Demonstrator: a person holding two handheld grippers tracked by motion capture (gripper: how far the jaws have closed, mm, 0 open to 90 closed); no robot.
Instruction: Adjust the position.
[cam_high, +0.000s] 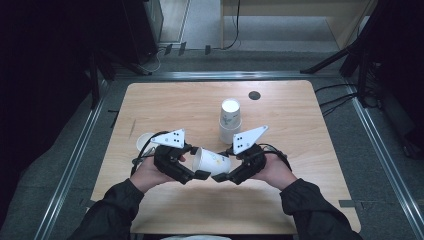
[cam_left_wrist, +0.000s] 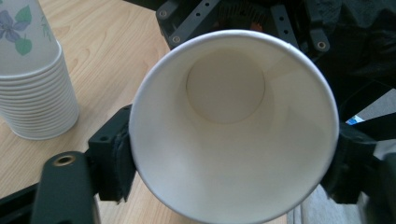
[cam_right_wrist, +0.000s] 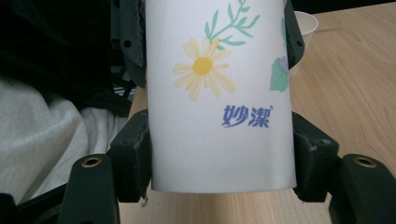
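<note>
1. Paper cup (cam_high: 212, 161), white with a flower print, lay on its side in the air just in front of the cup stack (cam_high: 229, 121), between both tools.
2. Right hand-held gripper (cam_high: 226, 176) pinched the cup's base end; left hand-held gripper (cam_high: 199, 174) sat at its rim with pads against the wall.
3. Thin paper could crease if either squeeze tightened, and opposing pulls might tear the rim or slip it onto the tabletop (cam_high: 300, 130).
4. A loose cup (cam_high: 144, 141) lay left of the stack.
</note>
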